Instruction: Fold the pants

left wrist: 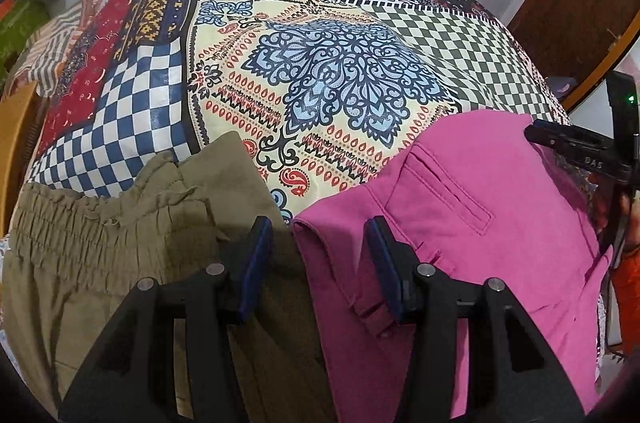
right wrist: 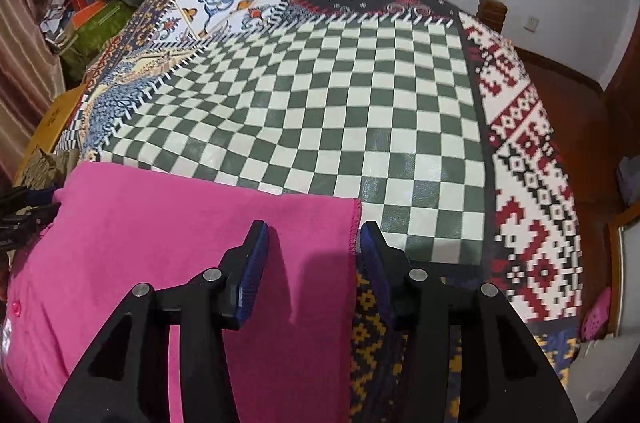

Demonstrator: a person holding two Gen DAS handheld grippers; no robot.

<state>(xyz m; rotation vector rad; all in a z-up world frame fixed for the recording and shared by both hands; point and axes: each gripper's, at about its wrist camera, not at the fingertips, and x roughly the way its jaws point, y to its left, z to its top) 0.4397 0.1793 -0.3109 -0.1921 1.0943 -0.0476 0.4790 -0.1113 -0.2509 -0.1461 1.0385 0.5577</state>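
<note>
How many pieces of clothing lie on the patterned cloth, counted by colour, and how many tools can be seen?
Pink pants: 1
Olive-green pants: 1
Tools: 2, the left tool and the right tool, both open
Total: 2 garments and 2 tools, 4 things on or over the patterned cloth

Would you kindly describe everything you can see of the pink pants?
The pink pants are a smooth woven fabric, lying flat and folded on the patterned bedspread. A welt pocket slit shows near the waistband, small pink buttons at one edge, a stitched hem at the other end. Their waist edge meets the olive pants. The left gripper and right gripper hover open over them.
</note>
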